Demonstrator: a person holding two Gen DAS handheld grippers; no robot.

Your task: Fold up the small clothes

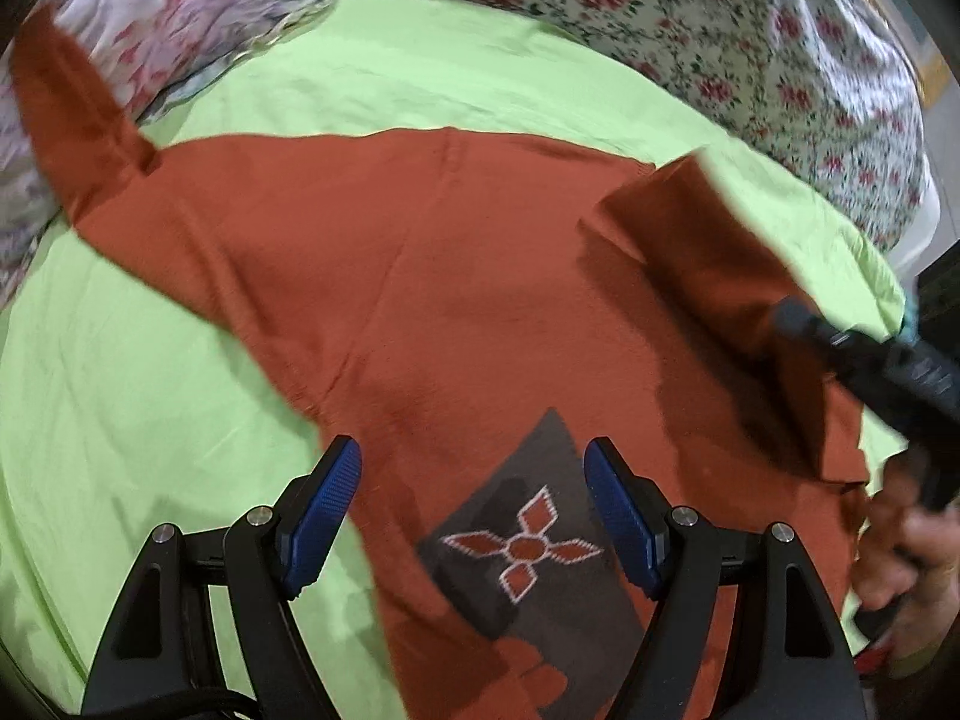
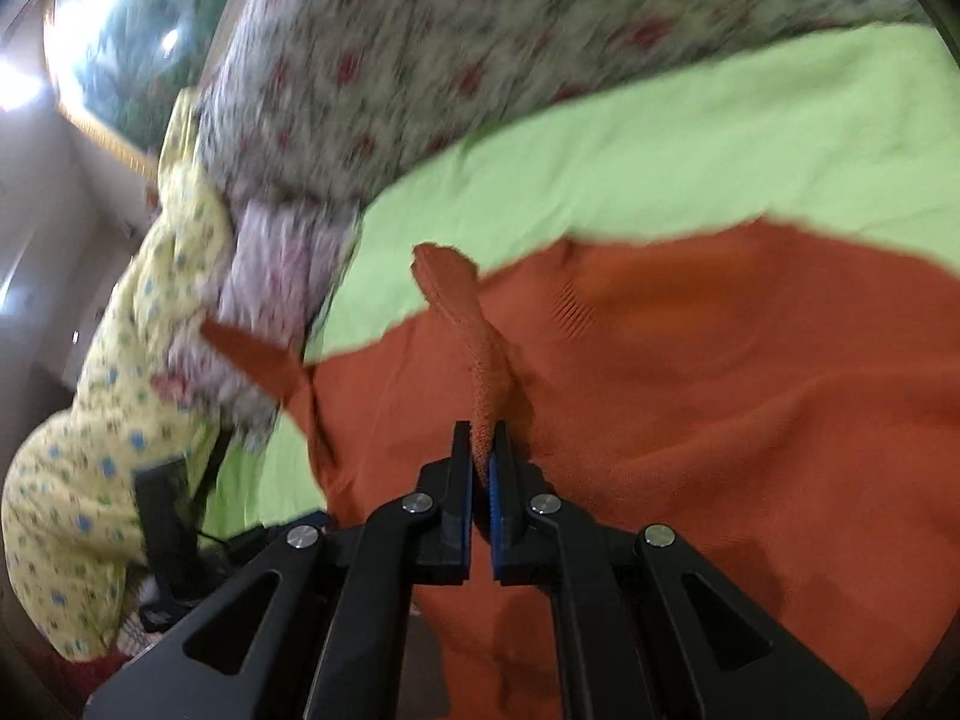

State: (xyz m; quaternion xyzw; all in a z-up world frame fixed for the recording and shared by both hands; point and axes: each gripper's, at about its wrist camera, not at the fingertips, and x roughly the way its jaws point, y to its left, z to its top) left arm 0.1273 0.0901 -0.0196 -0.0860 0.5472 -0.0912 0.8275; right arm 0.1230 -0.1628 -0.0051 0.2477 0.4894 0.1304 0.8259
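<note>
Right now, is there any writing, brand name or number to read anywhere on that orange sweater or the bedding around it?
None: no words, brands or numbers can be read in either view.
The rust-orange knitted sweater carries only a grey patch with an orange four-petal diamond motif, a picture, not text.
The floral bedding is pattern only, blurred.

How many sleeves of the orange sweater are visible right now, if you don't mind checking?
2. One sleeve stretches toward the floral bedding at upper left; the other sleeve is lifted over the sweater's right side, pinched in the right gripper.
</note>
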